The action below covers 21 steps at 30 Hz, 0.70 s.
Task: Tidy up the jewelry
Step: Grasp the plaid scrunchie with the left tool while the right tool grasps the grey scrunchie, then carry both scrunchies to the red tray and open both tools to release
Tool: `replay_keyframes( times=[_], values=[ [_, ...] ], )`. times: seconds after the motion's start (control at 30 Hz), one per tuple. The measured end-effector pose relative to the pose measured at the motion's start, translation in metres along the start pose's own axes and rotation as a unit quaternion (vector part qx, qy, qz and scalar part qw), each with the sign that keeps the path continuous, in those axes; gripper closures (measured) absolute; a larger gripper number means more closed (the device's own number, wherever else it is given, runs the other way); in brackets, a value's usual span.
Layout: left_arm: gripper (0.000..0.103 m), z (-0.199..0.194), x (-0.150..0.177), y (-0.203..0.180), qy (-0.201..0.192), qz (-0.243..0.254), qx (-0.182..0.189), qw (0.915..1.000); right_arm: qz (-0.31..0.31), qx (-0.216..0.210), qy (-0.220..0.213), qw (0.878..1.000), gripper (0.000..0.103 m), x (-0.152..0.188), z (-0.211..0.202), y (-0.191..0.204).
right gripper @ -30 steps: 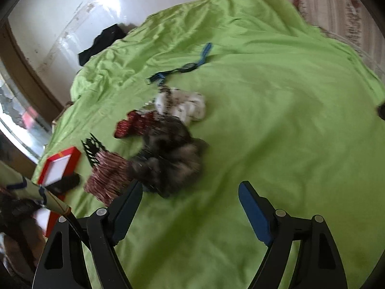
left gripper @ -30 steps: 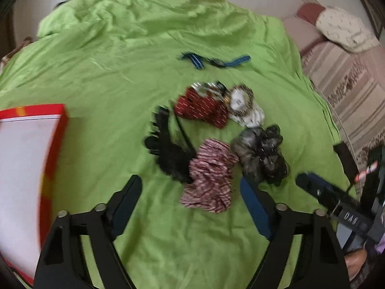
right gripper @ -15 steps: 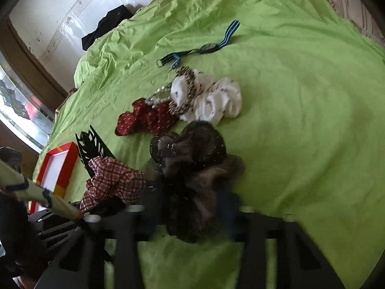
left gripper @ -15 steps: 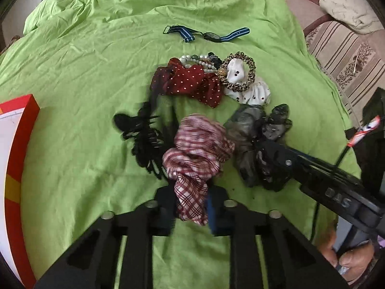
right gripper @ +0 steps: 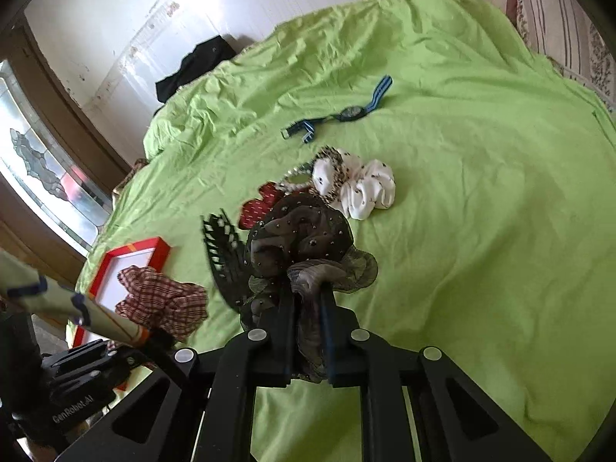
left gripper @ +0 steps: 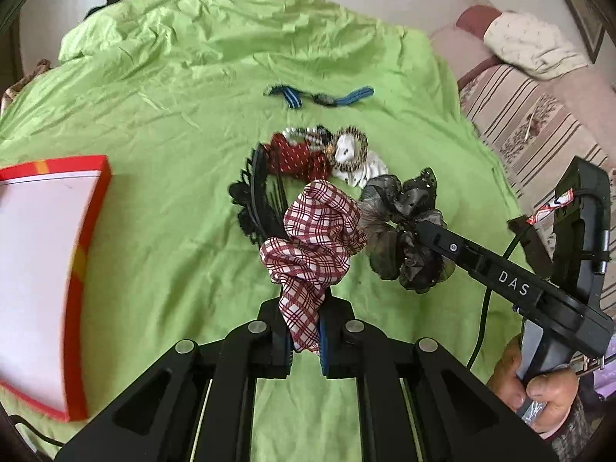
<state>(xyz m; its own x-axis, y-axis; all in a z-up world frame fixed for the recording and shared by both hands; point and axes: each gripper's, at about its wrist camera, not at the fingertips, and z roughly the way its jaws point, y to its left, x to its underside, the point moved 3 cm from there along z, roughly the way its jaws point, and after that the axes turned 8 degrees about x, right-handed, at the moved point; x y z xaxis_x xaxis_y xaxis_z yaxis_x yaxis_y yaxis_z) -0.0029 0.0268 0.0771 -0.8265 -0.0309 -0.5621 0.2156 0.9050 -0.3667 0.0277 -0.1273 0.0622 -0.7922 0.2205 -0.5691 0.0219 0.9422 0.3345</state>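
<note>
Plaid scrunchie (left gripper: 313,238) pinched in left claw (left gripper: 304,340); right claw (right gripper: 308,346) clamps dark scrunchie (right gripper: 304,246), pads hidden.

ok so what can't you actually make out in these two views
- Black comb: its lower part is hidden behind the dark sheer scrunchie in the right wrist view.
- Red box: cut off by the left edge of the left wrist view, so its full extent is unknown.
- Watch: too small and blurred in the left wrist view to read the dial.
- Pearl bracelet: partly hidden under the leopard-print scrunchie.
</note>
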Motion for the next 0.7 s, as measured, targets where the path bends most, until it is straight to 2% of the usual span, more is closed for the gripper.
replay_keyframes(
  times=[0.2, 0.37, 0.53, 0.7],
  values=[
    [0.094, -0.051, 0.008, 0.015, -0.036, -0.01, -0.008, 0.9993, -0.015, -0.01, -0.023, 1.0, 0.09, 0.002, -0.037, 0.022],
    [0.094, -0.086, 0.014, 0.042, -0.063, -0.024, -0.032, 0.9972, -0.039, -0.026, -0.027, 0.999, 0.09, 0.004, -0.054, 0.051],
    [0.094, -0.121, 0.018, 0.091, -0.082, -0.041, -0.079, 0.9927, -0.076, -0.044, -0.019, 0.996, 0.09, 0.009, -0.058, 0.092],
    [0.094, -0.138, 0.011, 0.152, -0.079, -0.058, -0.135, 0.9859, -0.114, -0.065, 0.006, 0.991, 0.09, 0.012, -0.042, 0.137]
  ],
)
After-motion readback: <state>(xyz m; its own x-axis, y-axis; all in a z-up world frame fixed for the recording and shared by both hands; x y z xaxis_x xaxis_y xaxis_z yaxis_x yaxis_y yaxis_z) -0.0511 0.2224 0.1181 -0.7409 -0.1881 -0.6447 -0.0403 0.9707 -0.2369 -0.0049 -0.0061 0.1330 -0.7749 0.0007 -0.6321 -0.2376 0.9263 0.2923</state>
